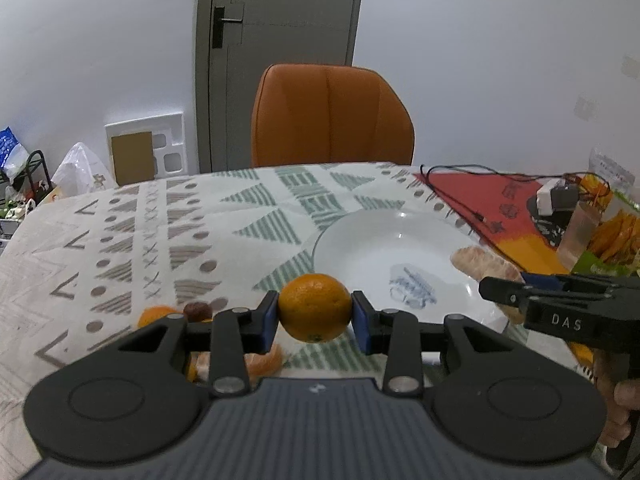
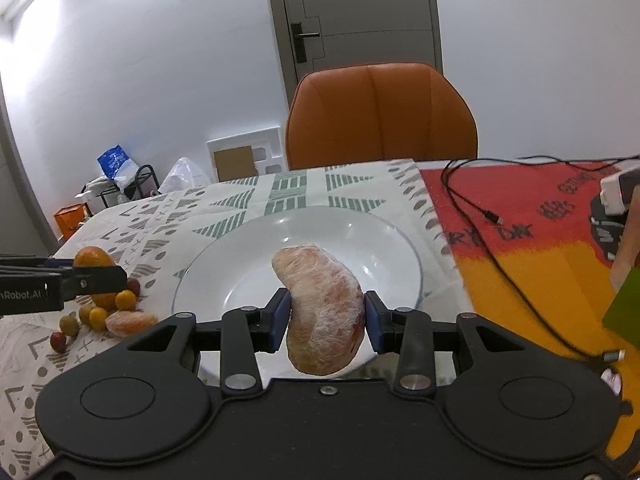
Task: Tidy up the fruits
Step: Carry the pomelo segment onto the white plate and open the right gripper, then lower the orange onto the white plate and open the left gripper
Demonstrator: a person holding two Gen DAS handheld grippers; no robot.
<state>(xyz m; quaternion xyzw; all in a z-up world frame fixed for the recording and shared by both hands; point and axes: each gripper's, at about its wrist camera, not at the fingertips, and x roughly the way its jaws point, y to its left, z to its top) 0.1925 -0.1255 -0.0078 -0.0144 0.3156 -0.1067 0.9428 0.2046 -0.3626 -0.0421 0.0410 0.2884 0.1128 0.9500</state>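
My left gripper point(image 1: 315, 315) is shut on a round orange point(image 1: 315, 307), held above the tablecloth just left of the glass plate point(image 1: 360, 248). My right gripper point(image 2: 326, 320) is shut on a large peeled pomelo segment point(image 2: 324, 312), held over the near part of the plate point(image 2: 240, 260). The same segment point(image 1: 486, 266) shows at the plate's right rim in the left wrist view. In the right wrist view the left gripper point(image 2: 100, 278) holds the orange point(image 2: 94, 258) at far left. Below it lie a peeled citrus segment point(image 2: 130, 322) and several small yellow, green and red fruits point(image 2: 98, 316).
An orange chair point(image 1: 330, 116) stands behind the table. A red and yellow mat point(image 2: 540, 232) with a black cable point(image 2: 480, 216), a white charger point(image 2: 614, 192) and snack packets point(image 1: 612, 232) lies right of the plate. More fruit pieces point(image 1: 264, 362) lie under the left gripper.
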